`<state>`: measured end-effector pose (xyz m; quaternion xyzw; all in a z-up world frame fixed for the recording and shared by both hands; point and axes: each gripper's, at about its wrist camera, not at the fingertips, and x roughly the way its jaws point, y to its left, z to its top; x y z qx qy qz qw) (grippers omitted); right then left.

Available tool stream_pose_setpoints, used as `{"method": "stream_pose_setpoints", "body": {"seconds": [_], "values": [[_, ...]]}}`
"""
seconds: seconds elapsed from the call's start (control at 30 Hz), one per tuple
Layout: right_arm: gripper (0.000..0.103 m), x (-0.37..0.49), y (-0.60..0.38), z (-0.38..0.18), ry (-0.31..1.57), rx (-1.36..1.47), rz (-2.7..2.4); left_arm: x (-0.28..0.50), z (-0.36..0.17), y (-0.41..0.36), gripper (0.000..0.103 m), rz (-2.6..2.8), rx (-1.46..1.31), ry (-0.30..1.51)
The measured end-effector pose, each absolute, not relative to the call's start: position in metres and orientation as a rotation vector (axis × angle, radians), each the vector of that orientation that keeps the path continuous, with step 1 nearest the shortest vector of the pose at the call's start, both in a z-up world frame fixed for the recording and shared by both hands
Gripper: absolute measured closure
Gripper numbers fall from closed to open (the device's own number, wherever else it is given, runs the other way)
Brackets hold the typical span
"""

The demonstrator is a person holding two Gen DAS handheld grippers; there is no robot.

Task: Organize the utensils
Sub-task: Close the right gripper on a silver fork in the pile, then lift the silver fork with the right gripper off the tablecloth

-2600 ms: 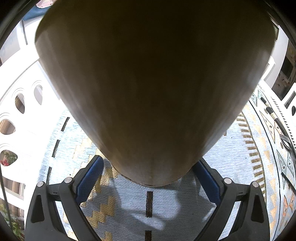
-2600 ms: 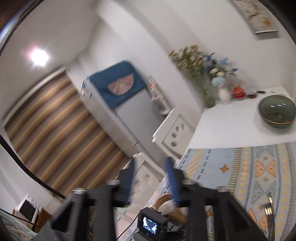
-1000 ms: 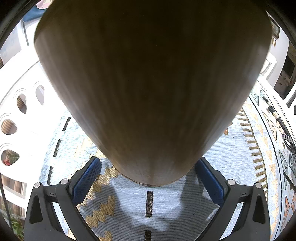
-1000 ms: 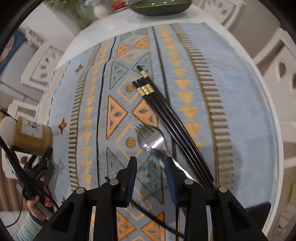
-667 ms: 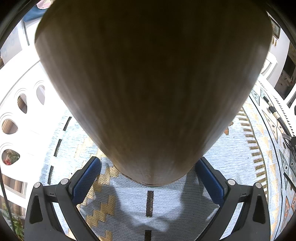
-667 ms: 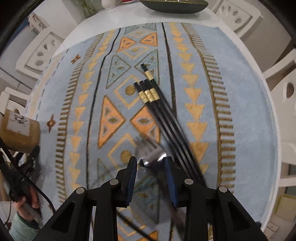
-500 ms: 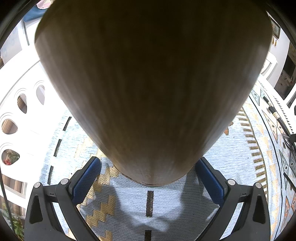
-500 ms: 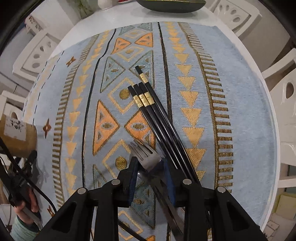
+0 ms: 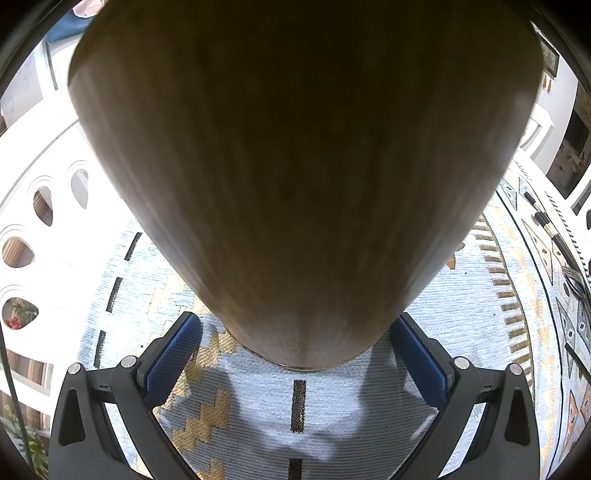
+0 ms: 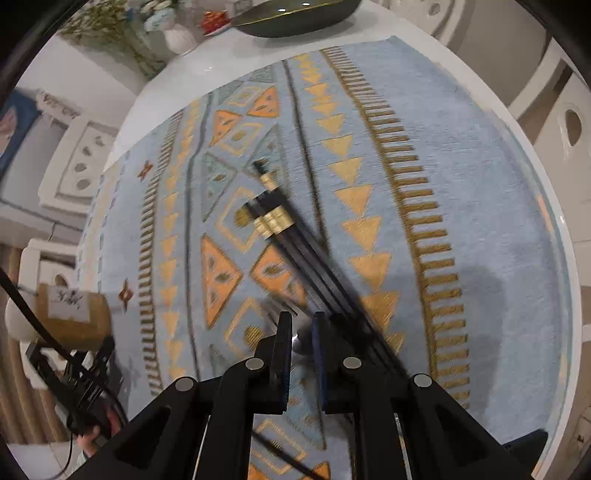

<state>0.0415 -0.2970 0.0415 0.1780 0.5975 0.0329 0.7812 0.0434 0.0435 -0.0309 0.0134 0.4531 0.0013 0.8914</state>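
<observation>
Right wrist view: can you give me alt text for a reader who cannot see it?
The right hand-held gripper points down at a blue patterned tablecloth, its jaws closing on a metal fork. A bundle of black chopsticks with gold bands lies just beside the fork, and a dark bowl sits at the table's far edge.

A: Contents of the right wrist view?

B: Patterned blue cloth (image 10: 461, 184) over a white table (image 10: 207, 62). Black chopsticks (image 10: 295, 236) with gold bands, bundled, running from centre toward five o'clock. Metal fork (image 10: 299, 338), blurred, between the blue pads of the right gripper (image 10: 301, 332) at six o'clock.

A: Jaws?

B: Closing, nearly together, the fork between them; contact cannot be made out.

A: Remainder?

B: Wooden holder (image 10: 70, 310) with paper label at nine o'clock, gripped by the left gripper (image 10: 74, 373), a hand (image 10: 94, 441) below. Dark bowl (image 10: 295, 14) at twelve o'clock; flowers (image 10: 110, 22) at eleven. White chairs (image 10: 74, 162) around the table.
</observation>
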Motion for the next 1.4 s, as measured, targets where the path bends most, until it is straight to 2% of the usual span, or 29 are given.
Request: {"method": "stream_pose_setpoints", "body": {"seconds": [0.27, 0.33, 0.43, 0.77, 1.1, 1.3, 1.4], "values": [[0.090, 0.046, -0.254, 0.032, 1.344, 0.110, 0.044, 0.044, -0.028, 0.045, 0.000, -0.004, 0.023, 0.943], [0.086, 0.049, -0.249, 0.032, 1.346, 0.052, 0.020, 0.044, -0.026, 0.046, 0.000, -0.006, 0.021, 0.944], [0.075, 0.054, -0.249, 0.026, 1.368, 0.015, -0.008, 0.045, -0.025, 0.047, 0.000, -0.011, 0.016, 0.945], [0.063, 0.064, -0.257, 0.012, 1.424, 0.132, 0.014, 0.045, -0.024, 0.048, 0.000, -0.012, 0.014, 0.946], [0.066, 0.064, -0.301, 0.015, 1.418, 0.437, 0.079, 0.045, -0.024, 0.048, 0.000, -0.012, 0.014, 0.945], [0.066, 0.069, -0.299, 0.016, 1.430, 0.439, 0.110, 0.047, -0.023, 0.050, 0.000, 0.001, 0.019, 0.945], [0.066, 0.070, -0.308, 0.017, 1.402, 0.526, 0.136, 0.049, -0.023, 0.049, 0.000, 0.006, 0.020, 0.945]]}}
